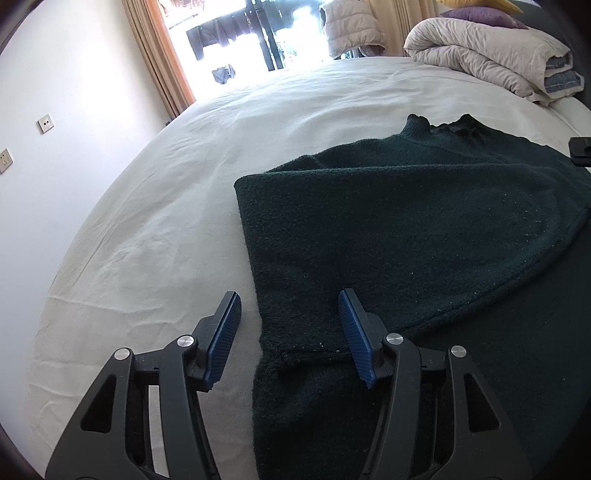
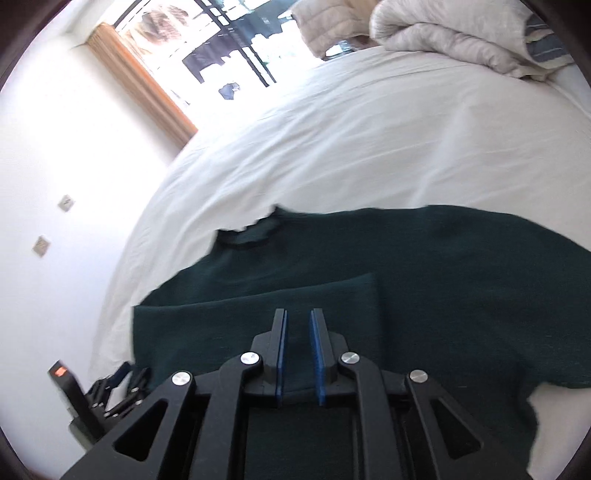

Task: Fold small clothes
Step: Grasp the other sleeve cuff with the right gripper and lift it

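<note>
A dark green knit sweater (image 1: 406, 221) lies flat on the white bed sheet (image 1: 147, 240), collar (image 1: 443, 127) pointing away, with one sleeve folded across its body. My left gripper (image 1: 289, 295) is open at the sweater's near left edge. One of its fingers hangs over the sheet and the other over the knit, and the pads do not press on the cloth. In the right wrist view the sweater (image 2: 443, 277) fills the foreground. My right gripper (image 2: 298, 314) hovers above it, its jaws a narrow gap apart with nothing between them. The left gripper (image 2: 118, 384) shows at the lower left there.
A rolled grey duvet (image 1: 491, 59) and a puffer jacket (image 1: 347, 26) sit at the far side of the bed. A bright window with orange curtains (image 1: 159, 55) stands beyond. A white wall with sockets (image 1: 45, 123) runs along the left.
</note>
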`<state>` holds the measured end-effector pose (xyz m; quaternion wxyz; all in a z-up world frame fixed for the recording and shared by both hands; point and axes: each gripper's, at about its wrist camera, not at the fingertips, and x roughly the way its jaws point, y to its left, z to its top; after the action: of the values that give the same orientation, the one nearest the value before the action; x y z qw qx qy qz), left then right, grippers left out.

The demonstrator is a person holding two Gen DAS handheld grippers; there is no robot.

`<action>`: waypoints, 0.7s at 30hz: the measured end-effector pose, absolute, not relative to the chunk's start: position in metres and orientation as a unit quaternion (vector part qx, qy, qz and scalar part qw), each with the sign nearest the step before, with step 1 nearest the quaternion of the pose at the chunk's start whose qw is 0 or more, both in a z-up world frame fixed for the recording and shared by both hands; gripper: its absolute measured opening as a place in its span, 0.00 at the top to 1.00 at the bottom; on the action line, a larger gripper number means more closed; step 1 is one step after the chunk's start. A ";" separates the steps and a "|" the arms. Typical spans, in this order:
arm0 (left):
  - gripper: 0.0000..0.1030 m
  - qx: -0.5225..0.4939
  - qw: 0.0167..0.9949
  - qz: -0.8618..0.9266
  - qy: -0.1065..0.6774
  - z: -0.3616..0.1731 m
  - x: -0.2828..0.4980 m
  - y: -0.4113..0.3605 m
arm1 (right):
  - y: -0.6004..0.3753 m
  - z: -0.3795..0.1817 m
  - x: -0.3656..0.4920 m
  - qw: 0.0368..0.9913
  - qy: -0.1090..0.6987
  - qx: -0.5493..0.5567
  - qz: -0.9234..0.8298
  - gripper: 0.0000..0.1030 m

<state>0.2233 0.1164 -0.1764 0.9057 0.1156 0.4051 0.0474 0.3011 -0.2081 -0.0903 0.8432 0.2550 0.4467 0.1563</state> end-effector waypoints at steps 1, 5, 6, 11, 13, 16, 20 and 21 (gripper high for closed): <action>0.47 0.117 0.906 0.048 0.405 -0.177 0.223 0.116 | -0.200 -0.097 0.305 0.834 0.456 0.258 0.174 0.77; 0.47 0.105 0.906 0.042 0.408 -0.178 0.225 0.122 | -0.207 -0.145 0.316 0.810 0.492 0.277 0.158 0.77; 0.47 0.102 0.906 0.040 0.408 -0.178 0.225 0.123 | -0.221 -0.150 0.314 0.807 0.480 0.305 0.160 0.85; 0.47 0.106 0.907 0.042 0.405 -0.178 0.225 0.126 | -0.333 -0.149 0.272 0.820 0.419 0.388 0.028 0.72; 0.47 0.103 0.907 0.041 0.405 -0.177 0.225 0.127 | -0.385 -0.139 0.240 0.817 0.372 0.440 0.002 0.69; 0.47 0.100 0.908 0.040 0.405 -0.176 0.225 0.128 | -0.461 -0.116 0.167 0.829 0.286 0.475 -0.069 0.44; 0.46 0.098 0.909 0.041 0.404 -0.176 0.225 0.130 | -0.550 -0.128 0.075 0.782 0.242 0.548 -0.170 0.35; 0.46 0.099 0.909 0.042 0.403 -0.176 0.225 0.129 | -0.567 -0.137 0.055 0.764 0.240 0.567 -0.194 0.35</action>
<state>0.2250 0.1293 -0.1761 0.9086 0.0994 0.4035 0.0421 0.0545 -0.5670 -0.1368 0.7635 0.5674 0.2400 -0.1935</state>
